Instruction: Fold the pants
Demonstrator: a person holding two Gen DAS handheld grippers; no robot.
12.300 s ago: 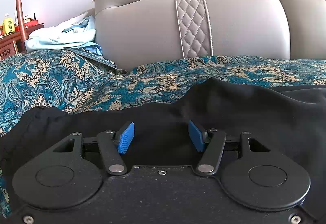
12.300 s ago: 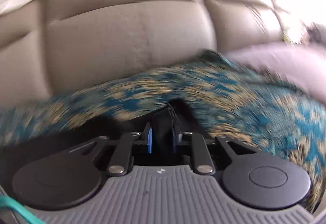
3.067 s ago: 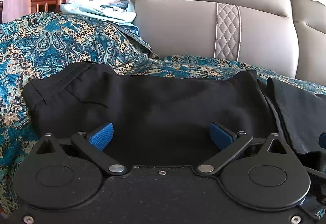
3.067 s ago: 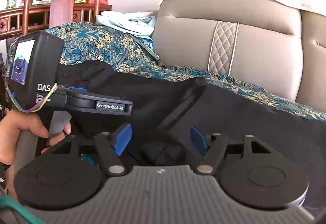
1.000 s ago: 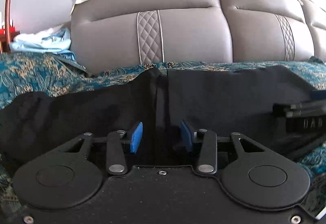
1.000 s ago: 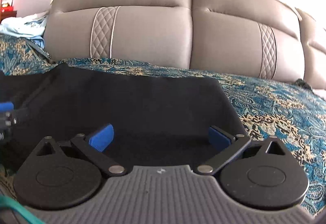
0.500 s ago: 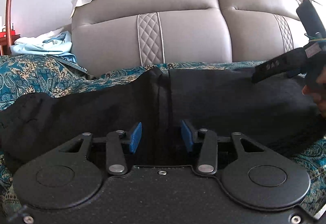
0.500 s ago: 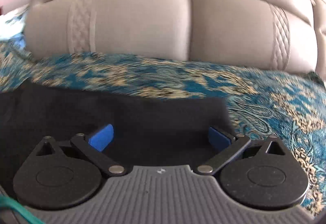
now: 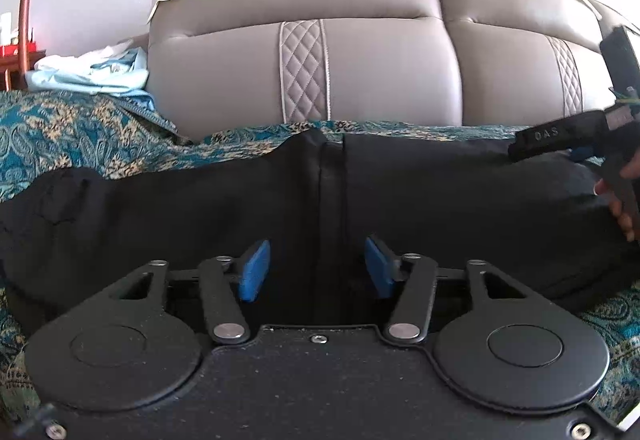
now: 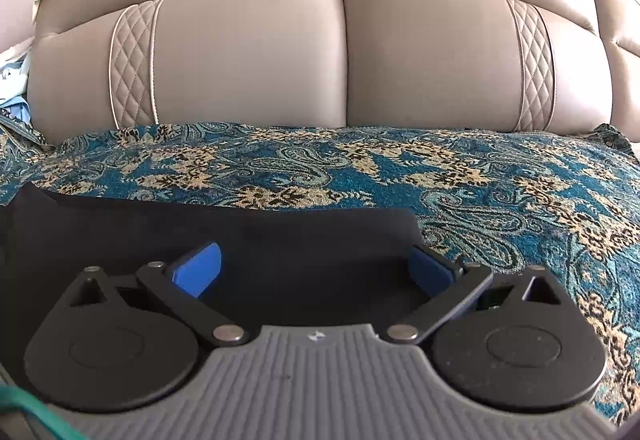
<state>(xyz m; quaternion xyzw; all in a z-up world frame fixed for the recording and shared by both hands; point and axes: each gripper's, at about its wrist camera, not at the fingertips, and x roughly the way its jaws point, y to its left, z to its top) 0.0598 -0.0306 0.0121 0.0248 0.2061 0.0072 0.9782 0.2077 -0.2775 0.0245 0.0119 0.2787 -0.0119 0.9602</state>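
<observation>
Lying flat on the patterned bedspread: black pants, before a grey headboard

Left gripper jaws were opening, a vertical fold of the pants between the blue pads, untouched. Right gripper stood wide open over the pants' end, pads clear of the cloth. Pale blue cloth lay far left

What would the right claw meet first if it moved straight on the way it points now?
Probably the black pants: the open right claw tilts down over their flat end. Beyond lie the patterned bedspread and the padded headboard. Depth is unclear.
</observation>
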